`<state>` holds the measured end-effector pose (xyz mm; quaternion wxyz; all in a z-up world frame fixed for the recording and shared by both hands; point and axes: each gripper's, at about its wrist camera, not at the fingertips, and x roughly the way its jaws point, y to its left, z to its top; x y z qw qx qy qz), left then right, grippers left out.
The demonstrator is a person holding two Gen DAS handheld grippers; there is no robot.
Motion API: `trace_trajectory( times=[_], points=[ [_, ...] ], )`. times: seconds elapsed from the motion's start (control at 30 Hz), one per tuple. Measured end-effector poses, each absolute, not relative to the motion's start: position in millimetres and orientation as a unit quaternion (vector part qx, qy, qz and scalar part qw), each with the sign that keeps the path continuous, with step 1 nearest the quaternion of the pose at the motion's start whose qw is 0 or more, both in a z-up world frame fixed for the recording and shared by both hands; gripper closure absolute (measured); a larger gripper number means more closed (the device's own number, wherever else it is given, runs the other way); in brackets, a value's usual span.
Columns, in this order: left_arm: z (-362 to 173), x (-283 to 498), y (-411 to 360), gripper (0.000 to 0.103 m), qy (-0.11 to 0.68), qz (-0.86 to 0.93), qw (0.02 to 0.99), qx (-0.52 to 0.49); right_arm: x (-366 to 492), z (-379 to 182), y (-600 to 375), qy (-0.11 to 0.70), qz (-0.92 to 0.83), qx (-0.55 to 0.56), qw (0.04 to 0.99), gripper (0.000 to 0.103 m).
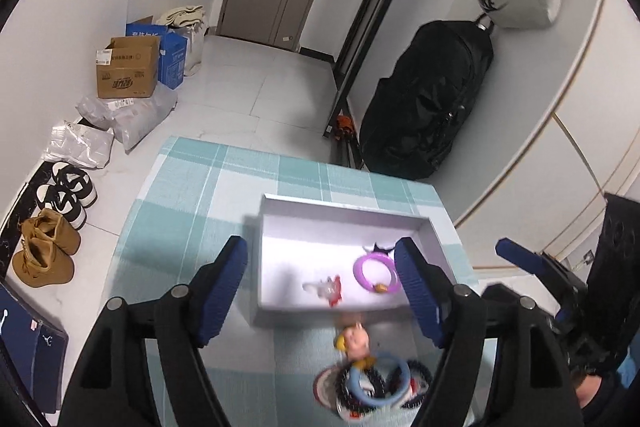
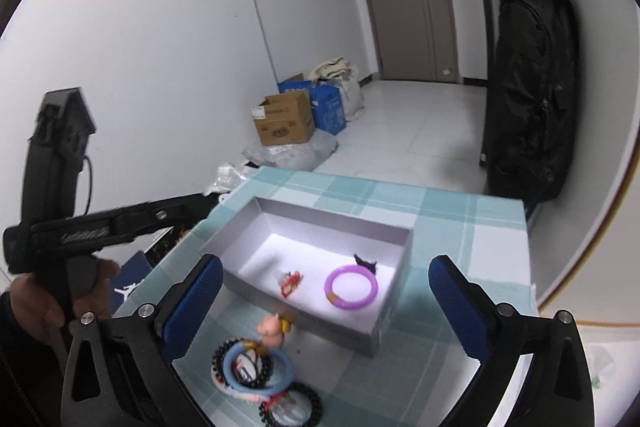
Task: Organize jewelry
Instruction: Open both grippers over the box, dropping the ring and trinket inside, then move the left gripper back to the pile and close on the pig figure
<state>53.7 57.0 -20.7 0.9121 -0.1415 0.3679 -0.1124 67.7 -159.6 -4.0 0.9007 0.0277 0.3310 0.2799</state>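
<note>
An open white box (image 1: 344, 205) (image 2: 332, 215) stands on a teal checked cloth (image 1: 180, 207) (image 2: 480, 227). In it lie a purple bangle (image 1: 357, 271) (image 2: 352, 269), a red and clear clip (image 1: 334, 293) (image 2: 289, 283) and a small black piece (image 1: 378, 247) (image 2: 364, 261). In front of the box is a pile: a small pink figurine (image 1: 356, 339) (image 2: 270, 331), a blue bangle (image 1: 353, 383) (image 2: 230, 367) and black beaded bracelets (image 1: 424, 375) (image 2: 316, 403). My left gripper (image 1: 320, 255) hovers open over the box's near side, empty. My right gripper (image 2: 326, 267) is wide open above box and pile, holding nothing.
A hand (image 2: 40, 303) holds the left gripper's handle at the table's left edge. On the floor to the left are shoes (image 1: 48, 247), parcels and cardboard boxes (image 1: 128, 67) (image 2: 284, 123). A black backpack (image 1: 424, 107) (image 2: 532, 87) hangs on the right wall past the table.
</note>
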Motion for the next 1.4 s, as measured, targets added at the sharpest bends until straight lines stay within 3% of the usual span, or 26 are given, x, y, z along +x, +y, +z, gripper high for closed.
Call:
trace_trajectory(
  times=[0.23, 0.67, 1.4],
  points=[
    [-32.2, 30.3, 35.1, 0.024, 0.393, -0.123, 0.907, -0.089, 55.2, -10.4, -173.1, 0.349, 0.254, 0.042, 0.901, 0.0],
    [-55.3, 10.5, 1.4, 0.024, 0.441, -0.164, 0.882, -0.024, 43.4, -32.8, -199.9, 0.403, 0.204, 0.074, 0.889, 0.0],
    [-77.6, 20.6, -15.5, 0.024, 0.494, -0.19, 0.848, 0.033, 40.9, -31.2, -200.9, 0.397, 0.209, 0.071, 0.891, 0.0]
  ],
)
